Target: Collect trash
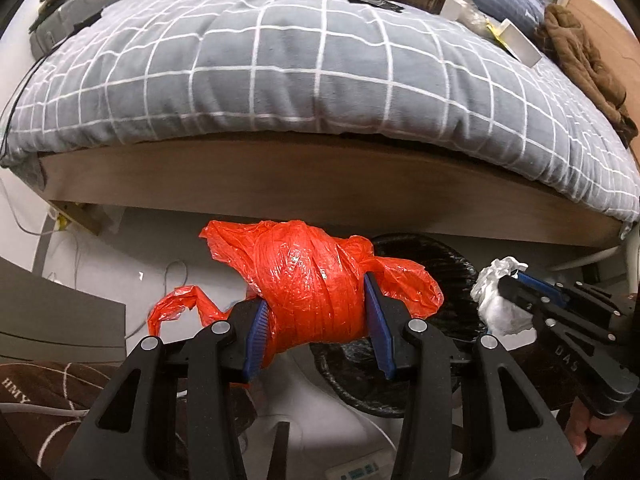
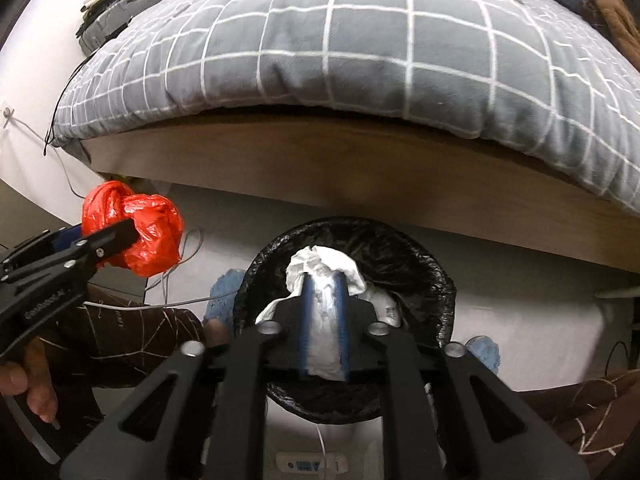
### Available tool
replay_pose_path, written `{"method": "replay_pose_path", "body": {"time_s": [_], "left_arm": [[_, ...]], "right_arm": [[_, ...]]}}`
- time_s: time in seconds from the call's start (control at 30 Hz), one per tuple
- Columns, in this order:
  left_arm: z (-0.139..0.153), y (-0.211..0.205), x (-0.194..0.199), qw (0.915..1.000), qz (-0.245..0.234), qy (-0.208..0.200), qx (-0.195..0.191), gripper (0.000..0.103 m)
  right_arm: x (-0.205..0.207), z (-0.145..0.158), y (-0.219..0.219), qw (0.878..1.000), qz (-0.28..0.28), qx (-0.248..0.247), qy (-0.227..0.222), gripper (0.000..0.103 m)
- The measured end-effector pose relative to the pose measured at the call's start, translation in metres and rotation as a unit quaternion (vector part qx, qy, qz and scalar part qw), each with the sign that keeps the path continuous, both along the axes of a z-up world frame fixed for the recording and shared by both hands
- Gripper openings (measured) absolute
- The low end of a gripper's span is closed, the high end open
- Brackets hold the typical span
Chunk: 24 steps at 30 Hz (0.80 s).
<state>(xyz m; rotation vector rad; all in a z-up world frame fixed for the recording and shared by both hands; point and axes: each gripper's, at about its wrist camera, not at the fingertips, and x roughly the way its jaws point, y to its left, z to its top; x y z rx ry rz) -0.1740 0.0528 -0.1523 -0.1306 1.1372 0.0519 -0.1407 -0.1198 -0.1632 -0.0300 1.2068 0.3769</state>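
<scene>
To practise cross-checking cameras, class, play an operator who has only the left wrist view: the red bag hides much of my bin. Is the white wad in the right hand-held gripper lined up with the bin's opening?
Observer: Yes. In the right wrist view the white paper wad sits framed inside the full round rim of the black-lined bin.
Operator: Is it properly gripped?
Observer: It fills the gap between the blue pads of the right hand-held gripper, and both pads press on its sides.
Operator: Anything on the floor near the bin?
Observer: A fuzzy blue thing lies beside its left rim, and a second blue thing lies to its right.
</scene>
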Motion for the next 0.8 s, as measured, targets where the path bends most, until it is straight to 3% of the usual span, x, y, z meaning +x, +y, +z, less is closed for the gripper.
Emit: {"method": "replay_pose_path", "body": {"time_s": [0.13,0.5,0.63,0.8], "left_arm": [[-0.005,-0.005,0.004,1.0000,-0.006,0.005,0.003,0.043],[-0.024,-0.031,0.014,0.9995,-0.027,0.017,-0.002,0.043],[-0.022,-0.050,0.017,0.9989,-0.044,0.015,-0.004,0.043],[-0.021,-0.076,0.024,0.9977,-0.065,0.013,-0.010,0.043]], "right_arm": [[0.001,-0.004,0.001,1.000,0.000,0.002,0.000,0.042],[-0.006,-0.002,-0.021,1.000,-0.020,-0.011,-0.018,0.078],[-0.006,0.005,-0.038,0.998,-0.046,-0.013,-0.030,0.089],[-0.003,0.009,-0.067,0.996,-0.079,-0.027,-0.042,0.095]]}}
